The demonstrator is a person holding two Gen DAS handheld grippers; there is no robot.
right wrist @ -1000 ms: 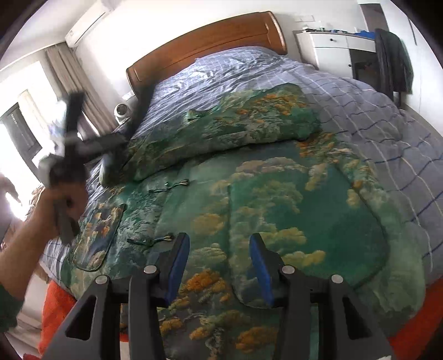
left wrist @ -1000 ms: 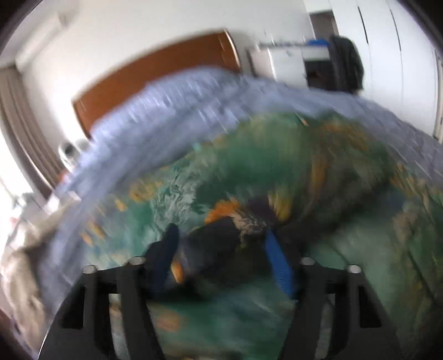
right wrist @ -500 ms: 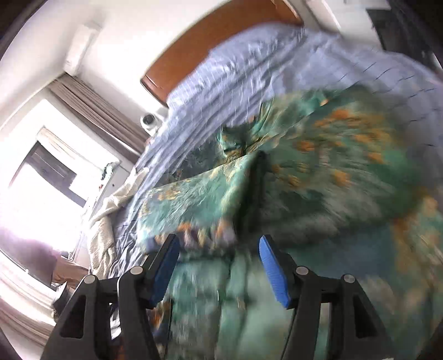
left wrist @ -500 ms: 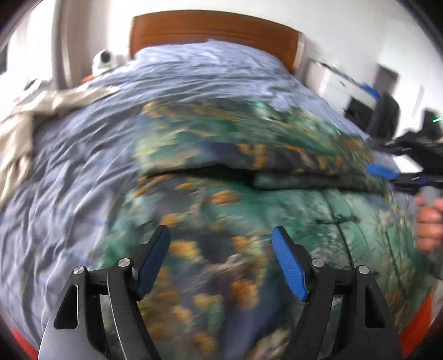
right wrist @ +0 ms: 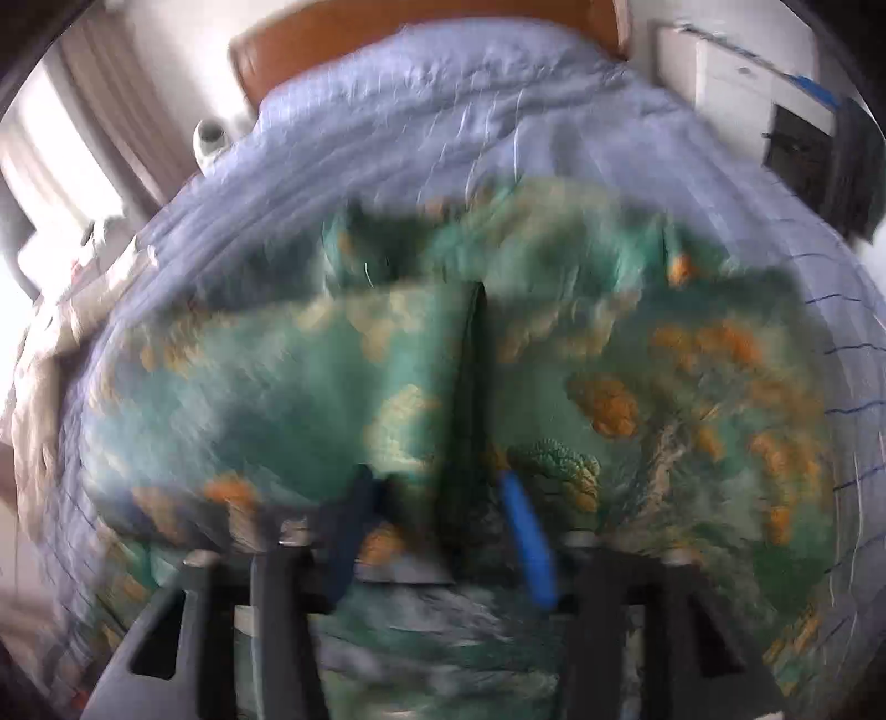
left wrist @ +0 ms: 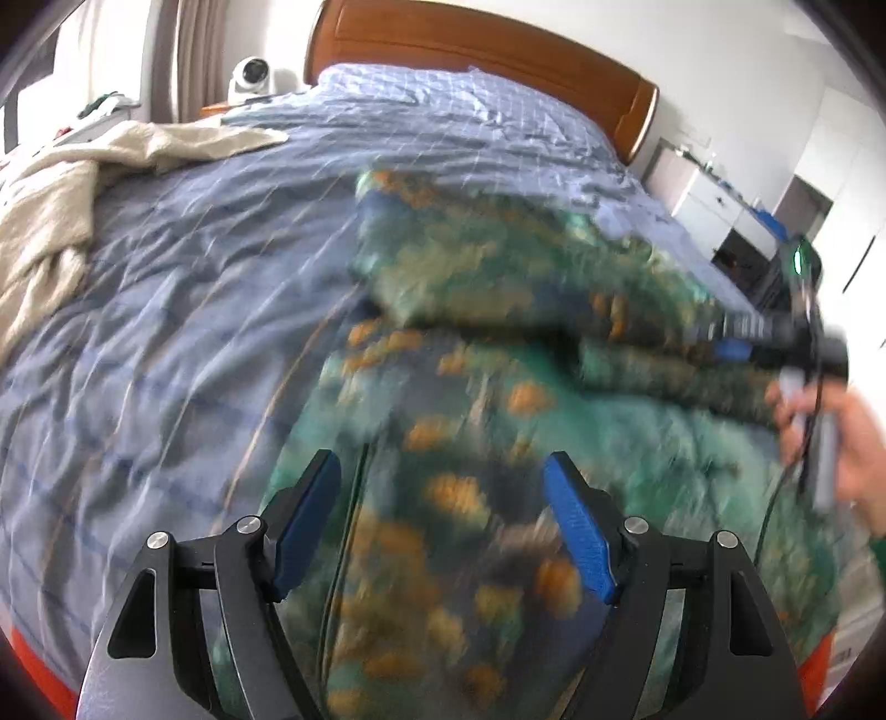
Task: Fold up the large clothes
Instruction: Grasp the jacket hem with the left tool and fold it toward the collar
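Observation:
A large green garment with orange and blue print (left wrist: 476,421) lies spread on the bed, its two sleeves folded across the body so they meet at a dark seam (right wrist: 470,354). My left gripper (left wrist: 443,520) is open and empty, hovering over the garment's lower left part. My right gripper (right wrist: 437,531) is open and empty, just above the folded sleeves near the seam. It also shows at the right of the left wrist view (left wrist: 775,343), held in a hand. Both views are motion-blurred.
The bed has a blue checked cover (left wrist: 166,310) and a wooden headboard (left wrist: 476,50). A beige cloth (left wrist: 61,188) lies at the bed's left edge. A white camera (left wrist: 252,75) stands by the headboard. White cabinets (left wrist: 720,205) stand at the right.
My left gripper let go of the sleeve, opened and swung back over the garment's lower left. My right gripper moved forward and down to the folded sleeves.

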